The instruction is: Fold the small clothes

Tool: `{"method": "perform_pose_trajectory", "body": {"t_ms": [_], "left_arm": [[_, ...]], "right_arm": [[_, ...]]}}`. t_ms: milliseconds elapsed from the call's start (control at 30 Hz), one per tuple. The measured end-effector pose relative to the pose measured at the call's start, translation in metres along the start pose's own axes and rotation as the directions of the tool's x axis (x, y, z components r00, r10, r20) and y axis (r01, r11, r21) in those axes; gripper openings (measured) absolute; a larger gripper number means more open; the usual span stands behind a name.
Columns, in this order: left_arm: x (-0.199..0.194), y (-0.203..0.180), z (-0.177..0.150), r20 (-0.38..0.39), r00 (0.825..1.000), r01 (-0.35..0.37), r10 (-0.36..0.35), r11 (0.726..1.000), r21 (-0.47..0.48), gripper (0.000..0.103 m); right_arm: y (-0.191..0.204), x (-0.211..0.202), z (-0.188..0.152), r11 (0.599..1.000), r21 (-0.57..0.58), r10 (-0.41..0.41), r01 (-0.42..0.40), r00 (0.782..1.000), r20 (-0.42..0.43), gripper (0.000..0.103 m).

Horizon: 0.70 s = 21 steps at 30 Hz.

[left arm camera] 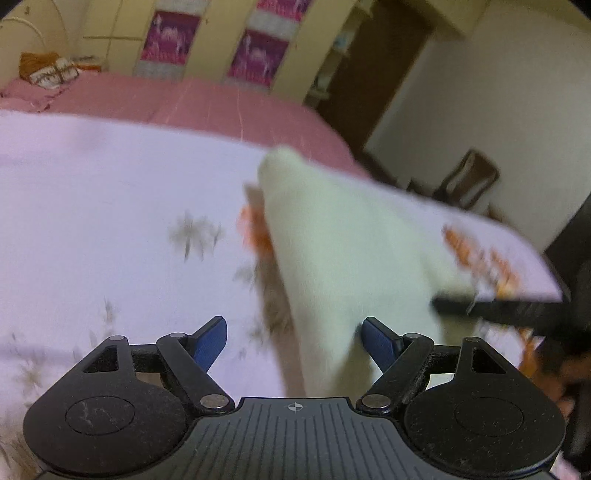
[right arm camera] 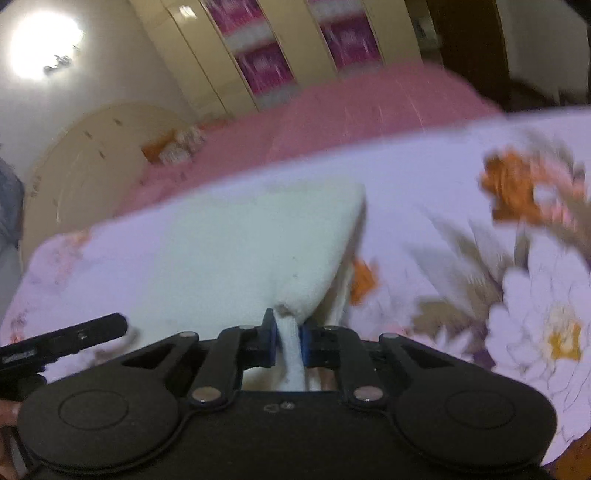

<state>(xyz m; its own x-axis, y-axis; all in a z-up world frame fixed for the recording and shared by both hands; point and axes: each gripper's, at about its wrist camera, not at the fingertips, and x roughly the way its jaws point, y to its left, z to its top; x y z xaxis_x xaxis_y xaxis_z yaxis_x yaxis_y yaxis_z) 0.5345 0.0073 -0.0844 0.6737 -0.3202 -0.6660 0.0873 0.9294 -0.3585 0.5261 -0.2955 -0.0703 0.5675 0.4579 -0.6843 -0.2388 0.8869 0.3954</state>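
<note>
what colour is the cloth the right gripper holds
White, clearest in the right wrist view: cloth, right gripper.

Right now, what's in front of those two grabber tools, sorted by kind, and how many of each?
White cloths: 1, the white cloth, pinched at one corner by the right gripper
Flowered sheets: 1, the flowered sheet under it
Pink bedspreads: 1, the pink bedspread behind
Grippers: 2, counting the open left gripper
Total: 5

Bedroom, motion blur throughout. Bed with pink cover; pale floral sheet over its near part. Cream wardrobe with magenta patterned panels beyond far edge. Arched cream headboard. Bright lamp glare on wall. Dark wooden door.
</note>
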Motion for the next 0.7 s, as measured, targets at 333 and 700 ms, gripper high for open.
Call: {"method": "perform_pose_trajectory", "body": {"t_ms": [333,700], "left_arm": [[-0.023,0.0,-0.016,0.044,0.999,0.027,-0.028,1.0,0.015,0.079],[-0.045,0.0,-0.042,0.006,1.0,0.003,-0.004,0.992,0.128,0.079]], "right_arm": [[-0.007,-0.008,-0.015,0.99,0.085,0.108,-0.108,0.994,0.004,0.012],[-0.004,-0.008,-0.017,0.991,0.091,0.107,-0.103,0.994,-0.038,0.016]]}}
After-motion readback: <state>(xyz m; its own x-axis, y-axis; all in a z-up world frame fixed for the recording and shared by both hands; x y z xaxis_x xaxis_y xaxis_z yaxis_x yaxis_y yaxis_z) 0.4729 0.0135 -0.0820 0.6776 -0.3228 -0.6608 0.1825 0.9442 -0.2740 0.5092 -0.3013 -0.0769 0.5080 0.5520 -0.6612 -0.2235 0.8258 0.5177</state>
